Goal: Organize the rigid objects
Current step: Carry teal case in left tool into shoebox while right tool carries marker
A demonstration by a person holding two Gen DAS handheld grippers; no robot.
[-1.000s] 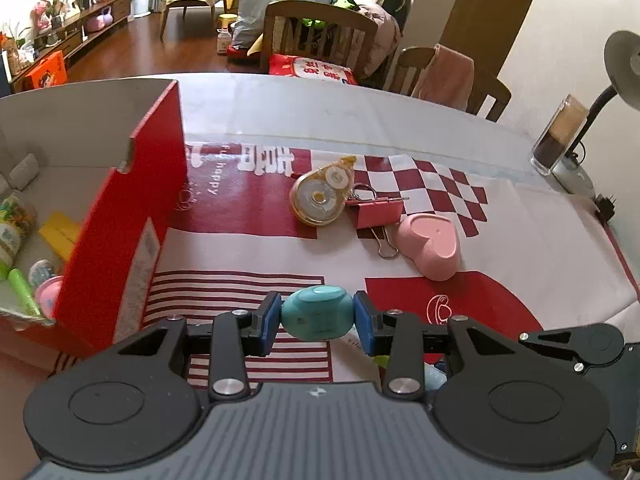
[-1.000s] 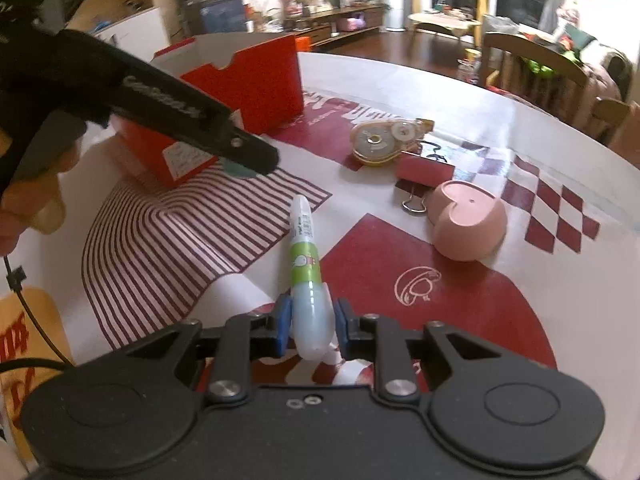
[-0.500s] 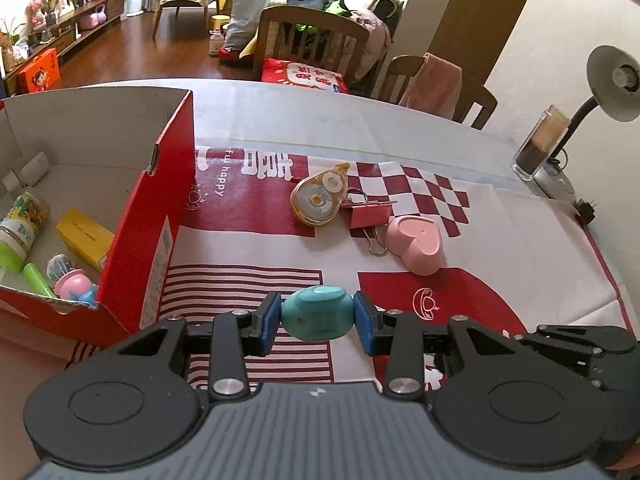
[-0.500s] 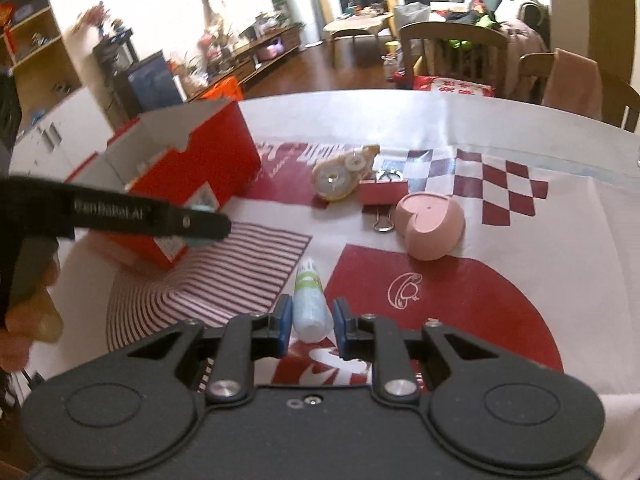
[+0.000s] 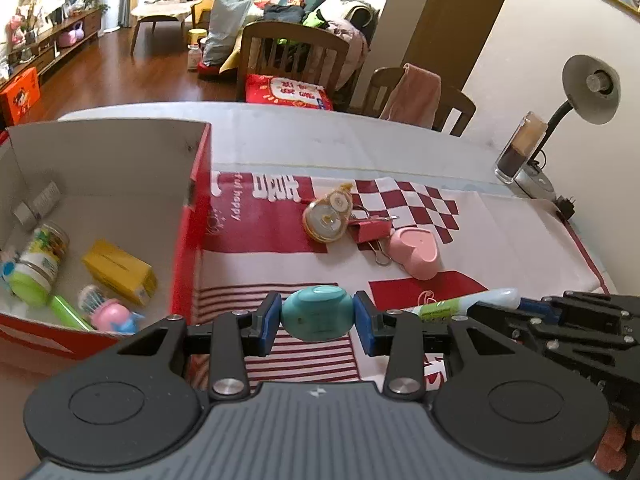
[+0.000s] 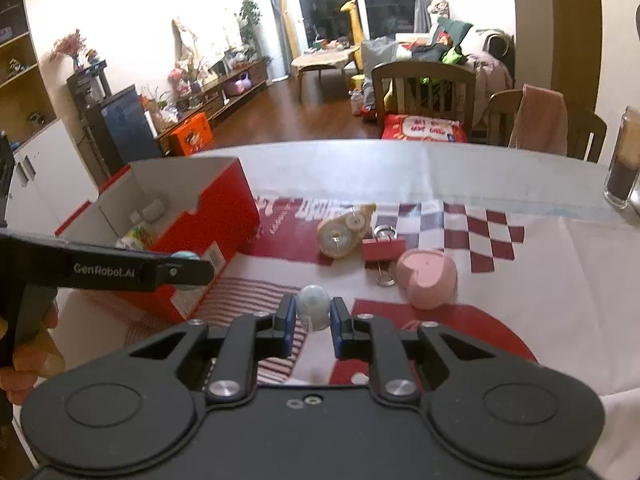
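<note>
1. L gripper point(image 5: 317, 322) clamps teal case point(image 5: 317, 312), above cloth just right of red box point(image 5: 188, 240).
2. R gripper point(image 6: 313, 322) has been closing, pinches glue pen point(image 6: 314, 305).
3. Legible: "GenRobot.AI" on L gripper; "happy" on cloth point(image 5: 256, 236).

Home living-dining room: wooden dining chairs point(image 6: 424, 88), sofa point(image 5: 316, 0) piled with clothes, coffee table point(image 6: 324, 60), wood floor point(image 5: 120, 76), desk lamp point(image 5: 588, 84).

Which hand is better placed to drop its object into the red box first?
Left. Its fingers hold the teal object close beside the red box wall; the right gripper, holding the glue pen, is farther away.
</note>
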